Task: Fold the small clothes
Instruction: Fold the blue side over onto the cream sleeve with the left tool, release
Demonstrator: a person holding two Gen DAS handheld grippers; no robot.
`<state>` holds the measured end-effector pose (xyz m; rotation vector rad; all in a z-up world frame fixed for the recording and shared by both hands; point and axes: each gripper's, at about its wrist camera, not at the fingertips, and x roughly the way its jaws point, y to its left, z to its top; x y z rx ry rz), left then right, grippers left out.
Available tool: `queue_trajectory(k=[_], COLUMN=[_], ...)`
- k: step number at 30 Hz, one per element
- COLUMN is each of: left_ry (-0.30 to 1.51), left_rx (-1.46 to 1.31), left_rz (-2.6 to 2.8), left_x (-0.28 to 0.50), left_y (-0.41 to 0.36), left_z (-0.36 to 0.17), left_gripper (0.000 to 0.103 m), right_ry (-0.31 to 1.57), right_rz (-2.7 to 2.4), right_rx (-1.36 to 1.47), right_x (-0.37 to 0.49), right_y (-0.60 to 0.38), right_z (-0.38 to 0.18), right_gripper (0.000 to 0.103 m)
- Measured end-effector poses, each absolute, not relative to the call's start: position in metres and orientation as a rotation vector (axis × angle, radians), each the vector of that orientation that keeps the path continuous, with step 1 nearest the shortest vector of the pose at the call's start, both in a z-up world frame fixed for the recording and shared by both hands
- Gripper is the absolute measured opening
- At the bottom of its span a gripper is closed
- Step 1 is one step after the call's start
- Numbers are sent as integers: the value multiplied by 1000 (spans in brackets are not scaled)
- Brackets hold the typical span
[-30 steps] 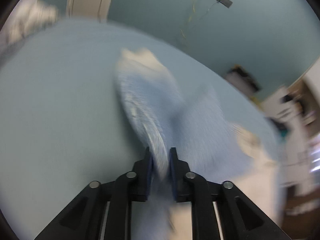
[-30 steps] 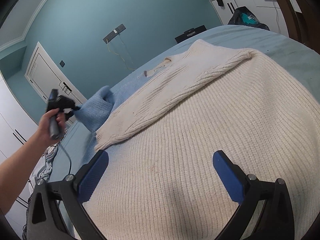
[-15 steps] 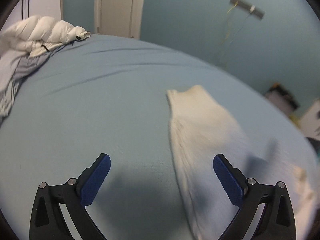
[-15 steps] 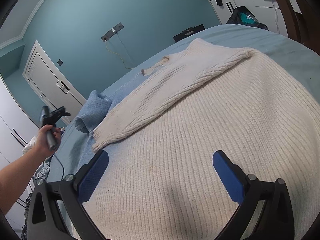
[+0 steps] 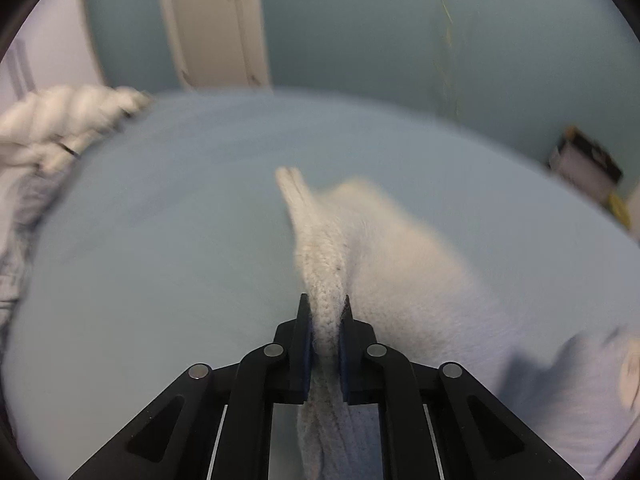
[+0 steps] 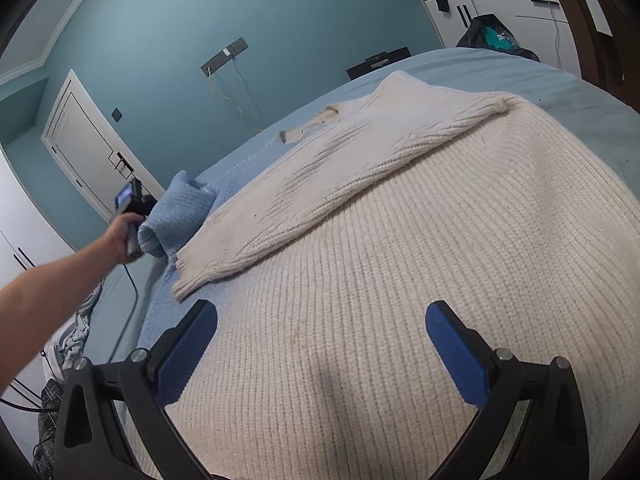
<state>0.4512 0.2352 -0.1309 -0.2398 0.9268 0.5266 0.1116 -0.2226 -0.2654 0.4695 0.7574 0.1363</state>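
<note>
A cream knit sweater [image 6: 400, 280] lies flat on the blue bed [image 6: 560, 80], with one cream sleeve [image 6: 320, 176] folded across its body. My right gripper [image 6: 320, 340] hovers open just above the sweater's body with nothing between its fingers. At the far left a person's hand [image 6: 124, 232] holds the left gripper against the other sleeve [image 6: 176, 216], which is light blue and bunched up. In the left wrist view my left gripper [image 5: 324, 304] is shut on that sleeve's thick knit edge [image 5: 320, 264], which runs away from the jaws over the bed [image 5: 160, 240].
A white quilt and crumpled clothes [image 5: 60, 128] lie at the bed's left edge. A white door [image 5: 216, 20] stands behind the bed. White cabinets [image 6: 520, 12] and a dark bag [image 6: 492, 36] are at the right. More cloth [image 6: 72, 332] hangs off the bed's left side.
My left gripper let go of the blue sleeve, opened wide and shifted along the bed. It has now shut on the sleeve's knit edge. The right gripper has not moved.
</note>
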Motion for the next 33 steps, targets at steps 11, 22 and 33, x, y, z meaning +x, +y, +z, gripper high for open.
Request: queue_trajectory(k=[11,22,33], left_ry=[652,766,907], left_rx=[-147,-70,-242], left_rz=[749,-71,16], left_x=[375,338,155], left_y=[241,-41,-62], left_z=[39,56,-21], left_gripper=[9,23,96], right_ry=[735,724,737], right_rz=[129,94,57], right_rx=[467,444,492], right_x=[107,107,104], right_y=[-222,-219,-233], right_z=[-258,-256,-252], right_gripper=[102,102,102])
